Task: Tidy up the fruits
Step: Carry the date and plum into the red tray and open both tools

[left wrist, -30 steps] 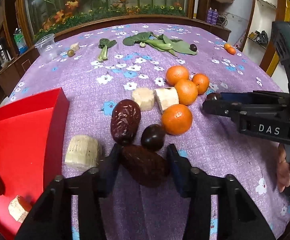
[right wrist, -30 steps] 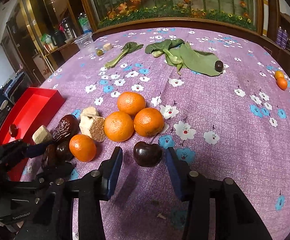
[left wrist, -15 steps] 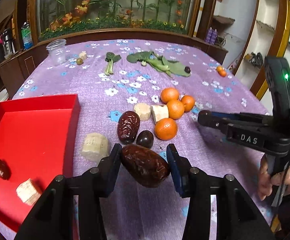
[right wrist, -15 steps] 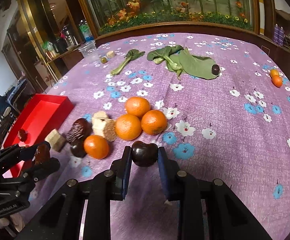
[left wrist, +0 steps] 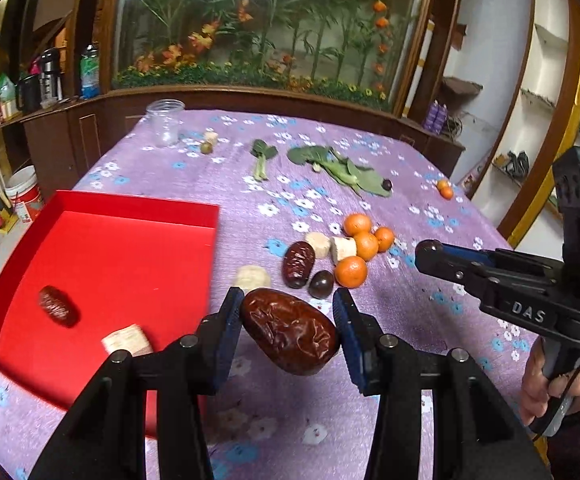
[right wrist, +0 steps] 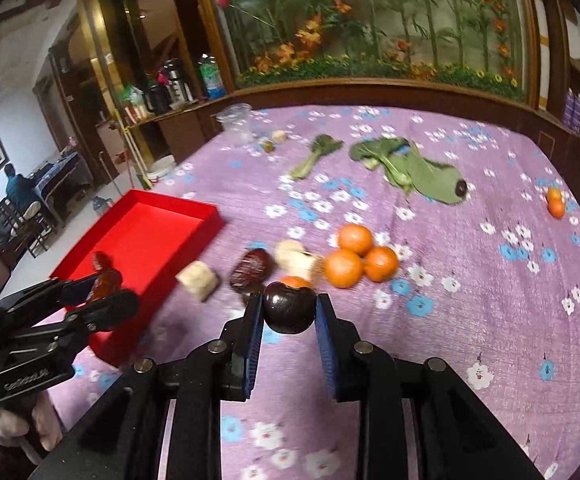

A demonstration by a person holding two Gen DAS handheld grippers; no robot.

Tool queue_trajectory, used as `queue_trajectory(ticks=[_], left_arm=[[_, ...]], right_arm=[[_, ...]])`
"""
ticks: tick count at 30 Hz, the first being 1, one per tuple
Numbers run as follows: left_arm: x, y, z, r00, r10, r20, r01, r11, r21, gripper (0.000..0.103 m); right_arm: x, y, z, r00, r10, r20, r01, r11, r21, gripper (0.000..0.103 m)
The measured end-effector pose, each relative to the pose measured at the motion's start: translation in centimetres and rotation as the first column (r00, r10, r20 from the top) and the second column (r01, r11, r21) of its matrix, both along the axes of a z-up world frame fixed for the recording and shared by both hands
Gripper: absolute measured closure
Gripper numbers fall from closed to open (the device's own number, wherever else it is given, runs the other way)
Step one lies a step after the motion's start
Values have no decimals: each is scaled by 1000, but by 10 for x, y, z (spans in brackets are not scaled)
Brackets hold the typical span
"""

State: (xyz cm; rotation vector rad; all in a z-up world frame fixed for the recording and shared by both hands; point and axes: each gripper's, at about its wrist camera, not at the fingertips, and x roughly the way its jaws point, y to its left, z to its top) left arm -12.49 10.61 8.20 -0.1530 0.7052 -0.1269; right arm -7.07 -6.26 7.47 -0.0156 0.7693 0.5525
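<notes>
My left gripper (left wrist: 288, 326) is shut on a large wrinkled brown date (left wrist: 290, 336) and holds it above the purple cloth, right of the red tray (left wrist: 130, 208). The tray holds a small date (left wrist: 58, 306) and a pale chunk (left wrist: 126, 340). My right gripper (right wrist: 289, 314) is shut on a dark round plum (right wrist: 289, 307), lifted above the cloth. It shows in the left wrist view (left wrist: 430, 252). On the cloth lie several oranges (left wrist: 356, 248), another date (left wrist: 298, 263), a dark plum (left wrist: 321, 283) and pale chunks (left wrist: 253, 278).
Green leaves (left wrist: 342, 170) with a dark plum (left wrist: 387, 185) lie far back. A clear plastic cup (left wrist: 165, 122) stands at the far left edge. Two small oranges (left wrist: 445, 189) sit far right. A wooden ledge runs behind the table.
Both grippers have risen from the cloth. The left has lifted the big date and moved left towards the tray; the right has shut on the plum and lifted it.
</notes>
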Motion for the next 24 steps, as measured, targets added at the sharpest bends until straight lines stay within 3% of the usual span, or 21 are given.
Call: queue_trajectory(ticks=[8, 17, 24], left_arm=[[-17, 34, 7, 996, 80, 31, -80, 997, -18, 58], [-11, 118, 19, 967, 253, 30, -252, 967, -41, 58], [24, 165, 6, 956, 291, -30, -292, 955, -45, 58]], right_arm=[[-24, 37, 19, 996, 80, 43, -79, 997, -18, 75], [-14, 86, 44, 985, 165, 50, -165, 986, 11, 75], [8, 147, 28, 972, 237, 1, -237, 971, 3, 75]])
